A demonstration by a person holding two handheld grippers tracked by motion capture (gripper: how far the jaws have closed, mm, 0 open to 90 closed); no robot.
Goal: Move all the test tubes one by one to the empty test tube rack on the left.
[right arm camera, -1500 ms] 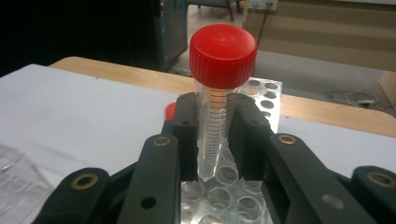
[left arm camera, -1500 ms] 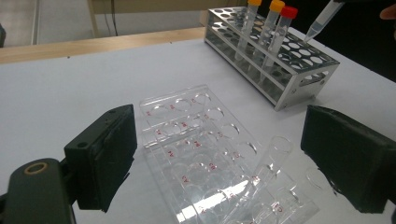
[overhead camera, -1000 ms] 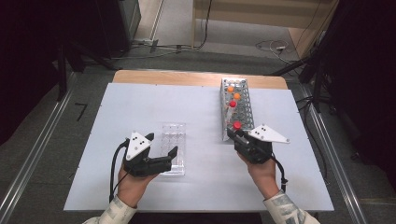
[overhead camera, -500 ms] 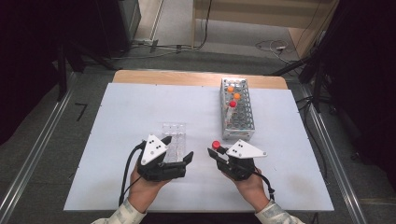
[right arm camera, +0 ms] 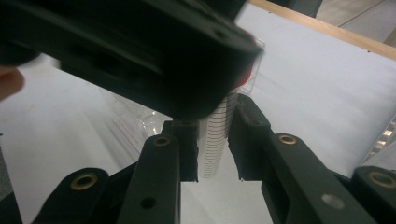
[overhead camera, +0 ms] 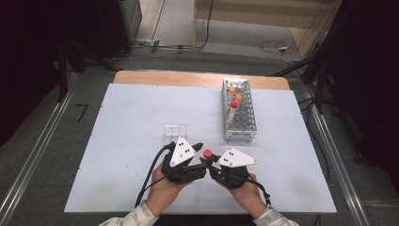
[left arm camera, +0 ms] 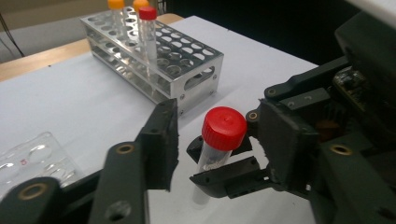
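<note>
While my right gripper (overhead camera: 210, 162) clamps the red-capped tube (left arm camera: 218, 144) upright by its graduated clear body, the red cap (overhead camera: 207, 153) stands free above the jaws, just off the near end of the metal tube rack (overhead camera: 239, 110). My left gripper (left arm camera: 217, 135) has come in around that cap; its jaws have just been closing, and in the left gripper view one pad is at the cap's side while the other still stands a gap away, so I read them as narrowed but not yet gripping. I judge the step as taking hold of the cap to unscrew it. Closing off-centre could push the tube sideways in the right jaws and tilt it; pinching only the cap's rim could let it slip when twisted. Left of the rack, beyond my left gripper, lies the clear plastic tray (overhead camera: 174, 132). Farther along the rack stand another red-capped tube (overhead camera: 234, 105) and two orange-capped tubes (overhead camera: 235, 92).
</note>
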